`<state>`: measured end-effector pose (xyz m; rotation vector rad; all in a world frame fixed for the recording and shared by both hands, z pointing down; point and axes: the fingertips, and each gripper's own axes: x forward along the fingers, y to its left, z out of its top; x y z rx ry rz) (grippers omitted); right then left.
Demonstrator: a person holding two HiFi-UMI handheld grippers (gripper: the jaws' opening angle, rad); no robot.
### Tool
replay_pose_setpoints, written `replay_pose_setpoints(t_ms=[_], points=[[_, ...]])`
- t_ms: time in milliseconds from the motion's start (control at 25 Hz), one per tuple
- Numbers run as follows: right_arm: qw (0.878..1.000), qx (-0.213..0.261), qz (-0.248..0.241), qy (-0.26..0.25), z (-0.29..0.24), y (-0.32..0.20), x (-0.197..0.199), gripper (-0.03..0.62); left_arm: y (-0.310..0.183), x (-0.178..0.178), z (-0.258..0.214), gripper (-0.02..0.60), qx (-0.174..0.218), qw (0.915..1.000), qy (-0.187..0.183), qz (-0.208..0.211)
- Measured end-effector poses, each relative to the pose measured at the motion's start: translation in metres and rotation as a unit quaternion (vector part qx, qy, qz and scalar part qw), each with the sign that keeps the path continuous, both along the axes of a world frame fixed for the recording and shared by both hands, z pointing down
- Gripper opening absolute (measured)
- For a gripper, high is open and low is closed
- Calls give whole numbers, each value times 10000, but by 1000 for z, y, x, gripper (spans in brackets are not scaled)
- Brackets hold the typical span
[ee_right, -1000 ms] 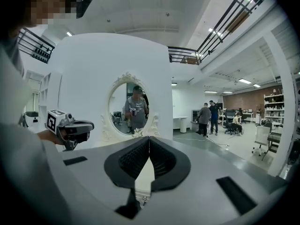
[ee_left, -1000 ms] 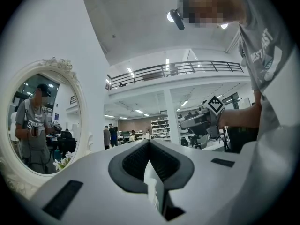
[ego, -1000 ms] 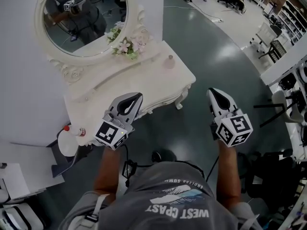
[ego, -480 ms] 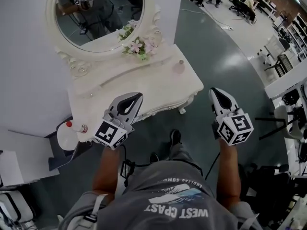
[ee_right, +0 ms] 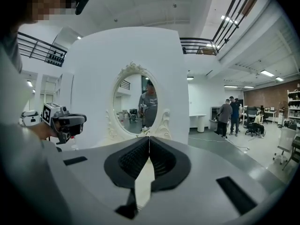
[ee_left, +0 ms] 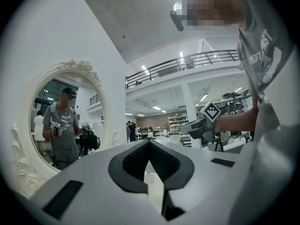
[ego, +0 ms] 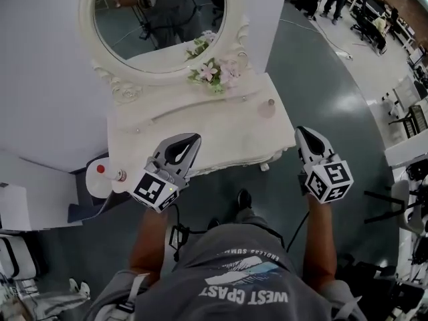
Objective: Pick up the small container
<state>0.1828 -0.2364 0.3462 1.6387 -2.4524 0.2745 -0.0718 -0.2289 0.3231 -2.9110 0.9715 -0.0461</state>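
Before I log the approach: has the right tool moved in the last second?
Yes. The right tool has come closer to the white carved dressing table's right front corner.

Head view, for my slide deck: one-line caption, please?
Left gripper and right gripper, jaws shut, empty, before a vanity table with the small container at its right end.
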Motion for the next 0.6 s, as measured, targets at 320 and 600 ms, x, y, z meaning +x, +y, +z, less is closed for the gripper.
replay_pose_setpoints(t_ms=[320, 600], points=[[9995, -171, -253, -1, 27, -53, 16, 26, -21, 6, 18, 15, -232, 9991, -93, -352], [9987, -352, -374, 13, 53, -88, 27, 26, -30, 9, 36, 15, -458, 9973, -214, -526]])
